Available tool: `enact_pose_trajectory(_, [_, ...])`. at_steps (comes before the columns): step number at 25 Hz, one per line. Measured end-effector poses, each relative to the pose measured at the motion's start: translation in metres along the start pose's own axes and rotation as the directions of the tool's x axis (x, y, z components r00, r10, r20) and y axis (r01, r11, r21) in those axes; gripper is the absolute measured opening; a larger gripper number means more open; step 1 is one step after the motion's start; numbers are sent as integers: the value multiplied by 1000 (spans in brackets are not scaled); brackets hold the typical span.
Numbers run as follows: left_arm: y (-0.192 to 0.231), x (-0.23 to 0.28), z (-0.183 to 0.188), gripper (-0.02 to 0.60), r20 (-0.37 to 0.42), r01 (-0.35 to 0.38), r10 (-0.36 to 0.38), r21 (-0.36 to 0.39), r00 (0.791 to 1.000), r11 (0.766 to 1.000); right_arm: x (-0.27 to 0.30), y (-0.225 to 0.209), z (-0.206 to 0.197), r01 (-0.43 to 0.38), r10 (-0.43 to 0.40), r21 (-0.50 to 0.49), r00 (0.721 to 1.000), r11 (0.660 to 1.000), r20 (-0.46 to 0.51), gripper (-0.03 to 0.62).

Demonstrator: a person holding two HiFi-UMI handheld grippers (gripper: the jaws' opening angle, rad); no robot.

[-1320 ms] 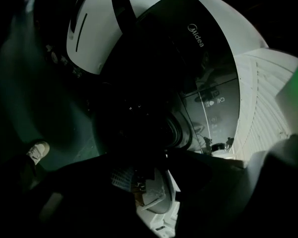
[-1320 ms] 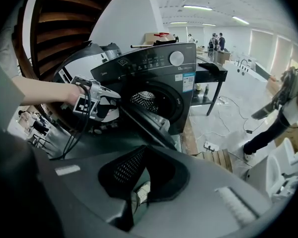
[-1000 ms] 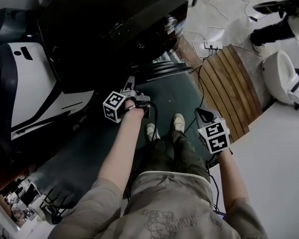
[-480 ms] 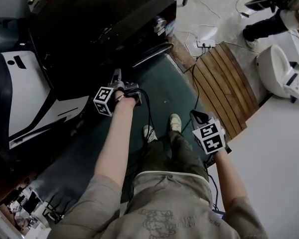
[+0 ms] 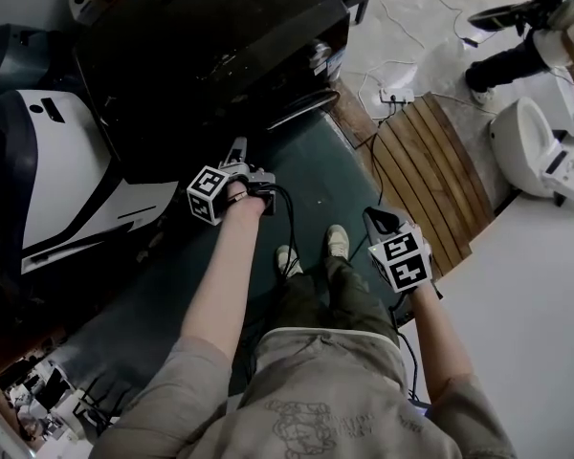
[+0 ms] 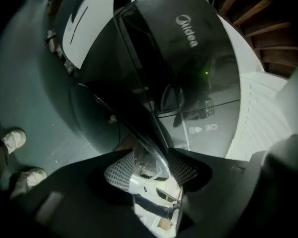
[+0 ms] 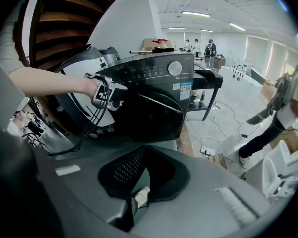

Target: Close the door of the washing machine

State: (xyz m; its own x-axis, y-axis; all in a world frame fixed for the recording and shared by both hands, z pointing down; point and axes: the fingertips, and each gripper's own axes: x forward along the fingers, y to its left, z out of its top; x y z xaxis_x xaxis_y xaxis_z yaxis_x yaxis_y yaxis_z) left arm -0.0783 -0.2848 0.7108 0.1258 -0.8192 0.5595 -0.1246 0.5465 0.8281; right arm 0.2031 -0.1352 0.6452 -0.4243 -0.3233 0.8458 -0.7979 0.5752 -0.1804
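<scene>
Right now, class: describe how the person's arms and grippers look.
Bare forearms, short greyish sleeves. Left gripper and right gripper are dark grey, each with a white cube of black square markers. Gridded pads line the jaws. A black cable trails from the left.

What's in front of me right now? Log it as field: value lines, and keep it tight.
washer: dark front-loader, round knob on its panel
door: open, swung out from the front
left tool: at the door's edge, jaws apart on either side of it
right tool: held low, away from the washer, jaws apart, nothing between them
floor: green mat under the person's shoes
</scene>
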Motion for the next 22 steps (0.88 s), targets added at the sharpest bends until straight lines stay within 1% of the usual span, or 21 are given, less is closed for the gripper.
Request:
enact_pose_trajectory(2, [-3,-10,-2,219,-18,0,0,37,1000,999,-6,2,5,7,-7,-4,1000,1000,8,28])
enact_pose_trajectory(4, [-8,-20,-2,219,-38,4,-1,92,999,996,-13,5,11,15,-15,-10,1000,1000,19,28])
enact_pose_trajectory(7, [-20,-36,-1,219,-79,33,-18,185,997,982,-23,11,23,27,-26,-22,999,999,44,28])
enact_pose_trajectory(9, [-29,-49,-2,219,-110,55,-29,241,993,969,-32,17,32,34,-32,-30,997,999,67,28])
enact_pose_trajectory(11, [-37,-63,-1,219,-132,62,-23,300,991,952,-41,24,44,39,-35,-37,995,999,97,28])
enact_pose_trajectory(13, [-44,-78,1,219,-144,57,-3,371,990,927,-52,32,56,41,-35,-43,991,998,131,28])
enact_pose_trajectory(14, [-48,-87,2,219,-150,58,5,414,989,908,-57,36,62,42,-35,-45,988,998,148,28])
enact_pose_trajectory(15, [-54,-95,3,219,-156,64,10,461,988,885,-63,40,68,44,-35,-48,986,998,165,28])
enact_pose_trajectory(16, [-61,-104,4,219,-162,75,10,510,987,857,-70,45,74,45,-36,-48,982,998,183,28])
enact_pose_trajectory(18, [-75,-123,5,219,-171,101,5,601,985,793,-84,54,84,48,-37,-45,975,998,220,28])
enact_pose_trajectory(20, [-89,-141,7,219,-171,120,-5,669,985,733,-100,61,94,50,-38,-41,966,998,256,28])
enact_pose_trajectory(22, [-104,-158,9,218,-167,141,-29,713,986,686,-118,66,105,54,-40,-40,956,998,291,28])
